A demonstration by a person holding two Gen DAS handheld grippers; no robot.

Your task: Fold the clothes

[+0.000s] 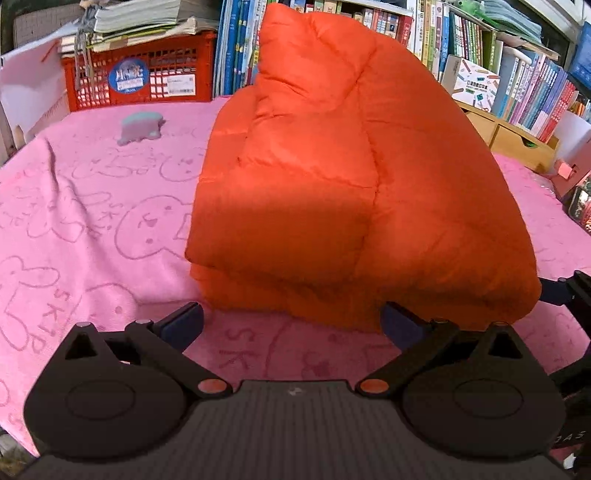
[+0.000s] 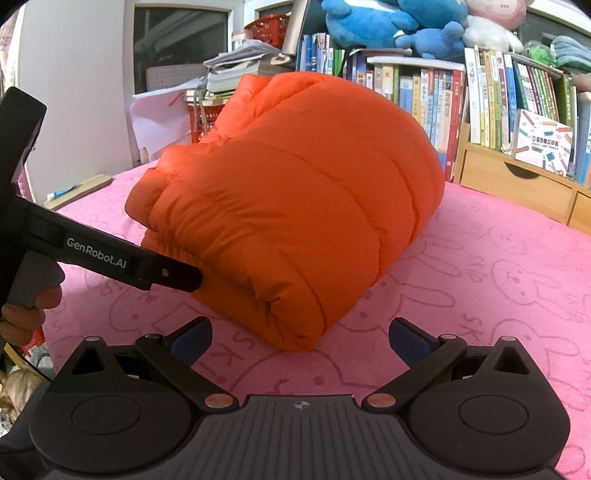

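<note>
An orange puffer jacket (image 1: pixel 332 177) lies folded into a thick bundle on a pink bunny-print towel (image 1: pixel 92 221). My left gripper (image 1: pixel 291 325) is open at the bundle's near edge, and its right finger's pad (image 1: pixel 399 325) touches the fabric. Nothing is between its fingers. In the right wrist view the jacket (image 2: pixel 295 206) fills the middle. My right gripper (image 2: pixel 301 338) stands open just short of the bundle's near corner, holding nothing. The left gripper's finger (image 2: pixel 177 277) rests against the jacket's left edge, with a hand (image 2: pixel 29 306) on its handle.
A red crate (image 1: pixel 140 74) stacked with papers stands at the back left. Shelves of books (image 2: pixel 498 103) and wooden drawers (image 2: pixel 517 184) line the back right. A small grey-teal toy (image 1: pixel 142 127) sits on the towel, left of the jacket. Blue plush toys (image 2: pixel 399 22) top the shelf.
</note>
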